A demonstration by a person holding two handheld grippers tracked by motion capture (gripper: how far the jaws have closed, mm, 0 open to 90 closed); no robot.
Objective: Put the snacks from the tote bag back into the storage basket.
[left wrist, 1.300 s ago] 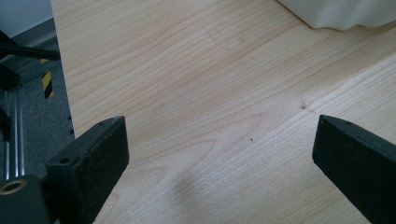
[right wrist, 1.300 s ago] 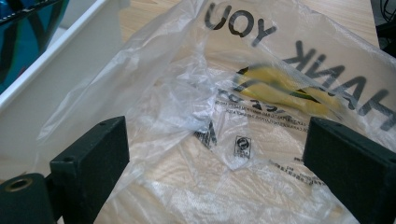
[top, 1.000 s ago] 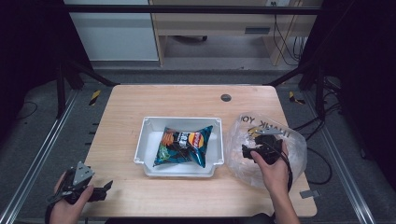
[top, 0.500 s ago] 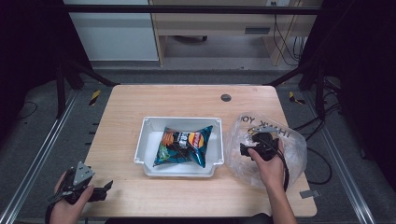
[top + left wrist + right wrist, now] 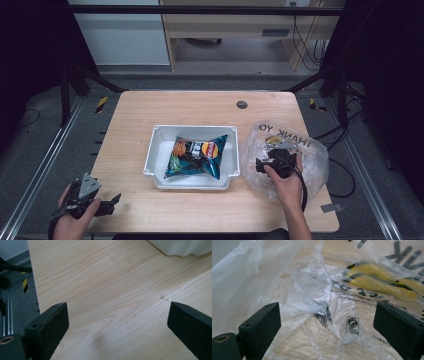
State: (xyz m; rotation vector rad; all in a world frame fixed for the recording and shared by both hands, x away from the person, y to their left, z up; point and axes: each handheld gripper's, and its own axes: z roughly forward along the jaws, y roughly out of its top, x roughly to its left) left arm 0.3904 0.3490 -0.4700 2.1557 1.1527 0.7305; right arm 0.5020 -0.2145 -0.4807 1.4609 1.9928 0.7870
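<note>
A white tray (image 5: 155, 150) in the middle of the wooden table holds a blue snack bag (image 5: 197, 156). To its right lies a crumpled clear plastic bag (image 5: 312, 155) with black lettering and a yellow print (image 5: 374, 277). My right gripper (image 5: 260, 165) hovers over that bag, open, jaws wide apart with loose film (image 5: 312, 297) between them. My left gripper (image 5: 114, 201) rests low at the table's front left corner, open over bare wood (image 5: 112, 305), with the tray's edge (image 5: 185, 247) far ahead.
A small dark round hole (image 5: 242, 104) sits near the table's far edge. Metal frame rails run along both sides of the table, and cables (image 5: 340, 165) lie on the floor at right. Bare wood stretches left of the tray.
My right gripper has shifted slightly left and nearer over the plastic bag. The left gripper has stayed where it was.
</note>
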